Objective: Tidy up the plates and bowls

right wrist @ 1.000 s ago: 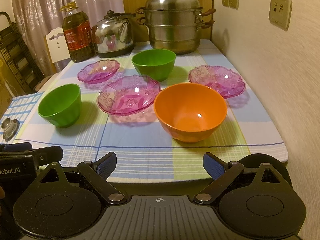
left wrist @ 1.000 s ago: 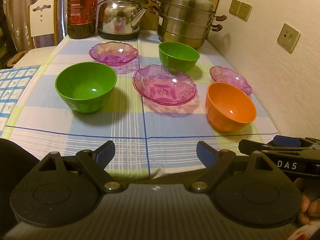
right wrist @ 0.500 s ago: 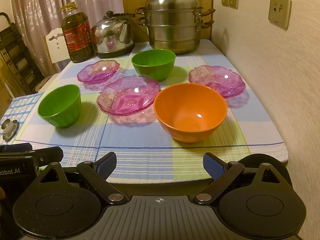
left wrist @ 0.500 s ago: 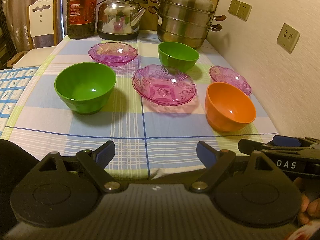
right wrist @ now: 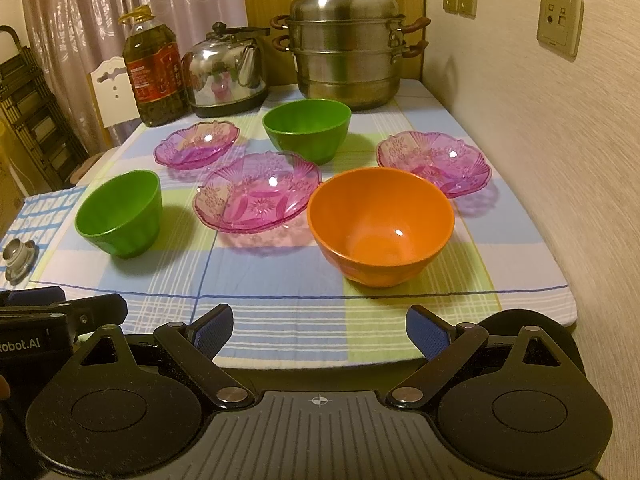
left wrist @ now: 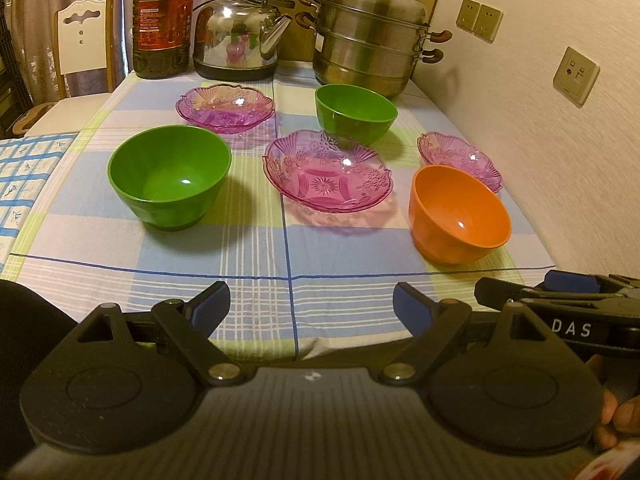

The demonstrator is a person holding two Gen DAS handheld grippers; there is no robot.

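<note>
While both tongs hang at the near edge of the counter [right wrist: 532, 280], its checked cloth carries six dishes, all upright and apart from one another. Landmark: the large pink cut-glass plate [right wrist: 258, 196] at mid-counter.

- Orange plastic bowl [right wrist: 382, 224]: just right of the landmark, nearer the camera, empty.
- Near green plastic bowl [right wrist: 120, 214]: left of the landmark, empty.
- Far green plastic bowl [right wrist: 306, 128]: behind the landmark, slightly right.
- Small pink glass plate [right wrist: 196, 144]: behind the landmark, to the left.
- Third pink glass plate [right wrist: 434, 162]: right of the landmark, close to the wall, behind the orange bowl.
- Behind all of these: stainless tiered steamer pot [right wrist: 346, 44], steel kettle [right wrist: 226, 72], amber oil bottle with red label [right wrist: 154, 70].

Left tongs [left wrist: 312, 306]: blue-padded tips spread wide, nothing between them, short of the counter edge and facing the landmark.
Right tongs [right wrist: 320, 328]: likewise spread wide and empty, facing the orange bowl, no contact with it.
</note>
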